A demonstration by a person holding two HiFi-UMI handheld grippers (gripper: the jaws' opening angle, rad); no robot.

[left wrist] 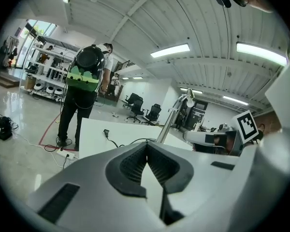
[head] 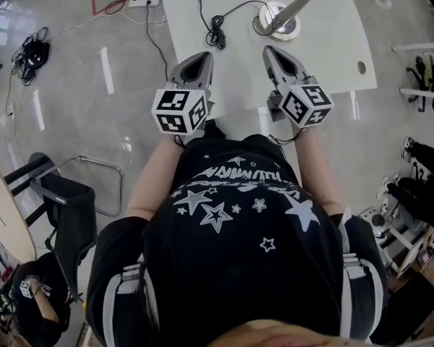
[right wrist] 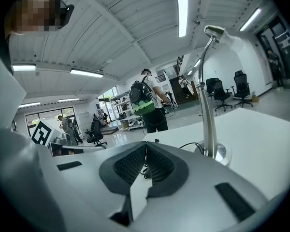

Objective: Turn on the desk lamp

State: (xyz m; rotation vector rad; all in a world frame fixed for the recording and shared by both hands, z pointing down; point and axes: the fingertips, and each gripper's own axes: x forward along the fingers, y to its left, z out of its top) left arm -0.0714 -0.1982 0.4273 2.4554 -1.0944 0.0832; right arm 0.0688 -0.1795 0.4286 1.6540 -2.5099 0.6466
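Both shut and empty, left gripper (head: pixel 197 58) and right gripper (head: pixel 273 50) hang over the table (head: pixel 325 45) edge, lamp (head: pixel 278 20) just beyond the right; my blunt jab could shove it or snag its cord (head: pixel 217 32).

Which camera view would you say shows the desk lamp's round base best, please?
The head view: the lamp's base is seen from above on the white table. The right gripper view shows the base side-on, partly behind the right gripper. The left gripper view shows only the lamp's arm.
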